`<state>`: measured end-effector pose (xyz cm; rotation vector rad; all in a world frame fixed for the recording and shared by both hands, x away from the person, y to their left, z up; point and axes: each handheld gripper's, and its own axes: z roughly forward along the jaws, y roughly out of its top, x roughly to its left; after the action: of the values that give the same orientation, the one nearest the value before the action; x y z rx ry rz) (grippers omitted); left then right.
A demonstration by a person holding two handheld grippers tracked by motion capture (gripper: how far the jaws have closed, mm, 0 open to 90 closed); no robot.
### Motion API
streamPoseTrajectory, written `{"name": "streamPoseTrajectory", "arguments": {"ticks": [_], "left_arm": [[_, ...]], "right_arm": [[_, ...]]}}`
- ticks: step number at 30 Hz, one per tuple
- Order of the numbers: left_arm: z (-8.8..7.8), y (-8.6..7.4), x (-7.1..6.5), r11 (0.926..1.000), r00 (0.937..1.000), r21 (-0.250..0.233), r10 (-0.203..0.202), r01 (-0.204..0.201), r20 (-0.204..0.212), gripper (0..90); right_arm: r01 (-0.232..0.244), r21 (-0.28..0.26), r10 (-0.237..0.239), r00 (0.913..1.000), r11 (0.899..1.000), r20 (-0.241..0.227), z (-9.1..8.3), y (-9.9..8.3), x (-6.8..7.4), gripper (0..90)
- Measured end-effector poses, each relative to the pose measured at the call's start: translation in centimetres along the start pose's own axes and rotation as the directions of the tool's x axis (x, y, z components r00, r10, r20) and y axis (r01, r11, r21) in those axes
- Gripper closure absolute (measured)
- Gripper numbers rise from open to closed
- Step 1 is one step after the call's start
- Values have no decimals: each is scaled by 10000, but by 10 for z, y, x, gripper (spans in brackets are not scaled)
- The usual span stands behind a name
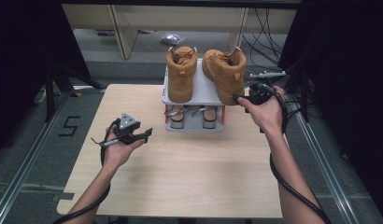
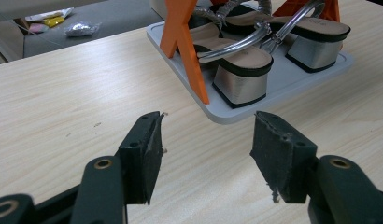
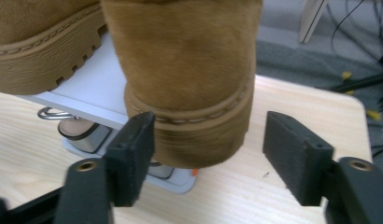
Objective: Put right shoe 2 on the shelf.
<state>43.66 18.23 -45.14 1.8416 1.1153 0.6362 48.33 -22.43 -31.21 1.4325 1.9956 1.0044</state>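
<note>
Two tan suede boots stand on the top shelf of a small grey rack [image 1: 201, 95]: the left boot [image 1: 181, 77] and the right boot [image 1: 227, 74]. My right gripper [image 1: 241, 99] is at the right boot's heel. In the right gripper view the heel [image 3: 180, 60] sits between the jaws of my right gripper [image 3: 208, 140], which stand open with a gap on the right side. My left gripper [image 1: 147, 133] hovers open over the table, left of the rack. In the left gripper view nothing is between the jaws of my left gripper [image 2: 206, 140].
A pair of silver-heeled sandals [image 2: 241, 65] lies on the rack's lower tray [image 2: 292, 86], between orange legs [image 2: 185, 46]. The wooden table [image 1: 180, 177] holds the rack at its far edge. Dark curtains, cables and a pale cabinet lie beyond.
</note>
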Motion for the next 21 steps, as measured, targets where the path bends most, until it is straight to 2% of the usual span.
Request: {"name": "streamPoseTrajectory", "arguments": {"ticks": [1,2,7,8,9,12,14,16,21], "left_arm": [[0,0,0,10000,10000,0,0,0,0,421],[0,0,0,10000,10000,5,25,-25,11,421],[0,0,0,10000,10000,13,18,-18,2,420],[0,0,1,10000,10000,35,35,-35,-6,420],[0,0,1,10000,10000,24,15,-15,-8,420],[-1,-1,2,10000,10000,28,-10,10,-35,420],[-2,-1,3,10000,10000,43,-3,4,-44,420],[-2,-2,4,10000,10000,33,-38,38,-22,420],[-3,-2,4,10000,10000,41,-22,22,-34,420]], "right_arm": [[330,28,-330,9995,9995,8,1,0,1,314],[66,35,-66,10000,10000,-39,4,0,4,295],[205,125,-207,9997,9997,101,13,-1,9,221],[404,82,-406,9990,9991,208,16,0,9,207],[247,161,-251,9994,9996,244,21,0,12,173],[71,167,-76,9996,9998,285,27,0,15,146],[322,145,-328,9986,9994,408,31,1,15,126],[319,80,-323,9976,9995,617,38,1,18,95],[279,159,-289,9975,9995,650,49,1,17,65]]}}
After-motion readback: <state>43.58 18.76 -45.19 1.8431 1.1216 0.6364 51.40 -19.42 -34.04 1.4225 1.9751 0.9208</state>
